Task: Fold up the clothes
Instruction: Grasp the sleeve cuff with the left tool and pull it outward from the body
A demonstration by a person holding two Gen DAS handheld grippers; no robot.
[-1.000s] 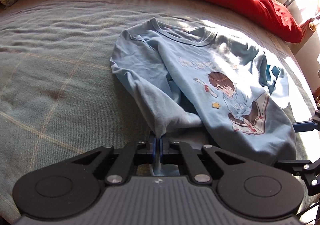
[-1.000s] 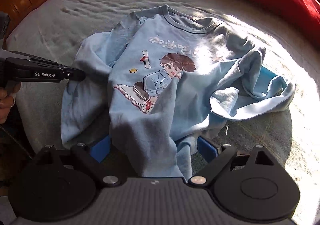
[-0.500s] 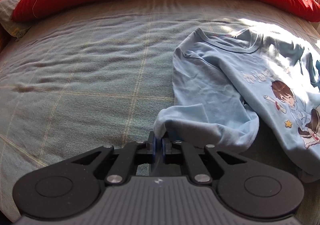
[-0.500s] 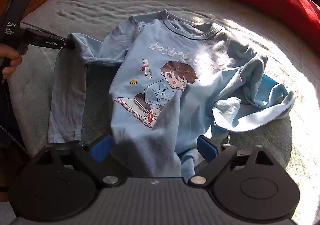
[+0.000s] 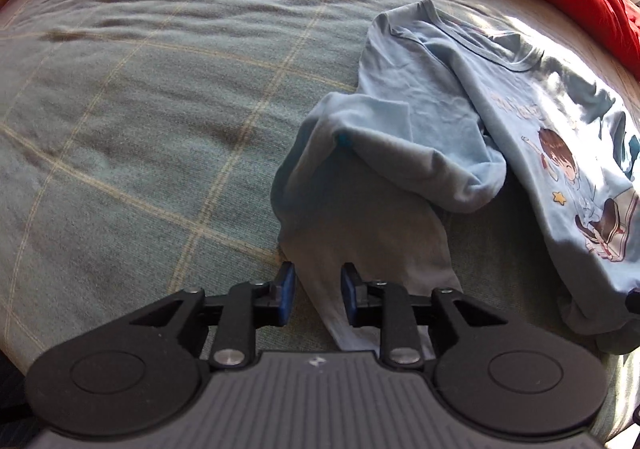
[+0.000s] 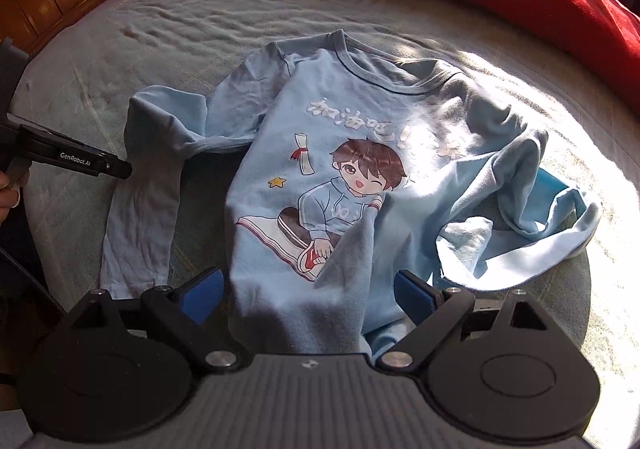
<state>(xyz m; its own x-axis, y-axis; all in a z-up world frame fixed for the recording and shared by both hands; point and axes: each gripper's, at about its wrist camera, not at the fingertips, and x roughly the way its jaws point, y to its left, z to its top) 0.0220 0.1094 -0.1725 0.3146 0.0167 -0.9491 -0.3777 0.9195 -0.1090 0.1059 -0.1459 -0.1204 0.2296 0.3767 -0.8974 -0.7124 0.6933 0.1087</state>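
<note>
Left tongs (image 5: 316, 295) have just been opening, pads now clear of the sleeve lying between them. Light-blue long-sleeved cartoon-print shirt (image 6: 344, 153) lies on the grey-green checked bed (image 5: 140, 109), ahead of both. Right tongs (image 6: 308, 295) spread wide over its hem, gripping nothing.

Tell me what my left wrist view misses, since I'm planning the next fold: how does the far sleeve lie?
Observer: The light blue long-sleeved cotton shirt has its far sleeve crumpled in the sunlight, partly inside out.
Operator: And the right claw?
Observer: The right claw is open; the shirt's hem is bunched between its blue pads, unpinched.
Operator: Is my sleeve straight?
Observer: The near sleeve lies flat, bent at the elbow. The left claw hangs at its outer edge; its jaws have just been opening, with the sleeve loose between them.
</note>
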